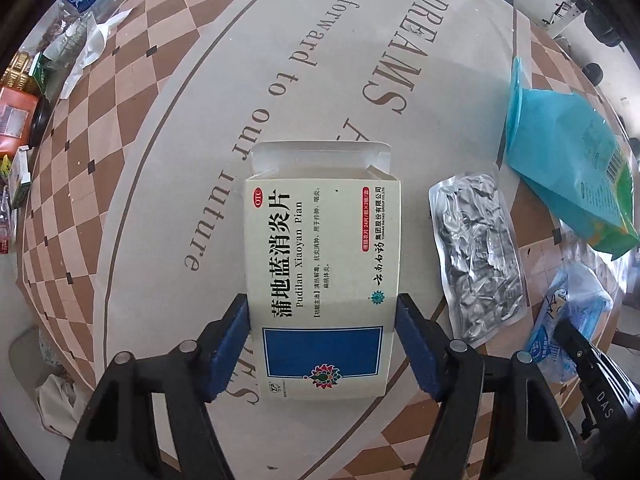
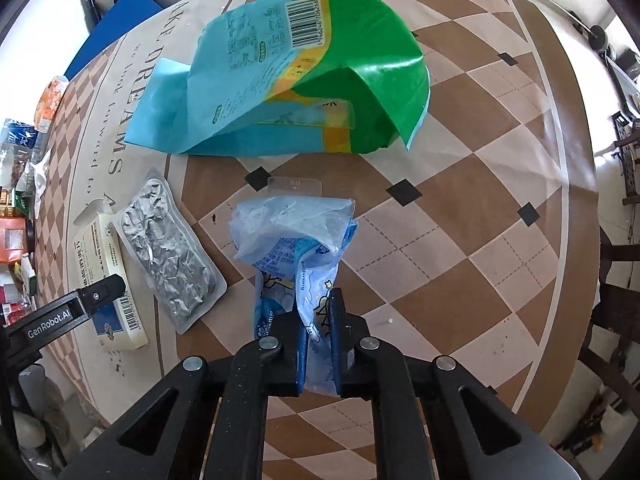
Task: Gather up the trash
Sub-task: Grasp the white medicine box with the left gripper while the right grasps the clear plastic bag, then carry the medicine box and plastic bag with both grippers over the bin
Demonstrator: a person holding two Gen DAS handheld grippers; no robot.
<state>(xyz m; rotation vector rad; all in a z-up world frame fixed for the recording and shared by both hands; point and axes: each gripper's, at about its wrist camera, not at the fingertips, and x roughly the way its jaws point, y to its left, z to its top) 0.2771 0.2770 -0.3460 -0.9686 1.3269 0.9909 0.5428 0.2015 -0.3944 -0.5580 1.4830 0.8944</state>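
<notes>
My left gripper [image 1: 322, 320] is shut on a cream and blue medicine box [image 1: 322, 264], its blue pads [image 1: 232, 336] pressing both long sides; the far flap is open. The box [image 2: 106, 280] also shows in the right wrist view, with the left gripper's finger over it. My right gripper [image 2: 318, 320] is shut on a crumpled clear and light blue plastic wrapper [image 2: 296, 240]; the wrapper [image 1: 568, 320] also shows at the lower right of the left wrist view. A flat silver foil pouch [image 1: 478, 256] lies between box and wrapper; it also shows in the right wrist view [image 2: 170, 248].
A large blue and green plastic bag [image 2: 296, 76] lies beyond the wrapper; it also shows in the left wrist view [image 1: 576, 160]. The checkered tablecloth [image 2: 460, 208] covers a round table. More packets and boxes [image 1: 24, 120] crowd the far left edge.
</notes>
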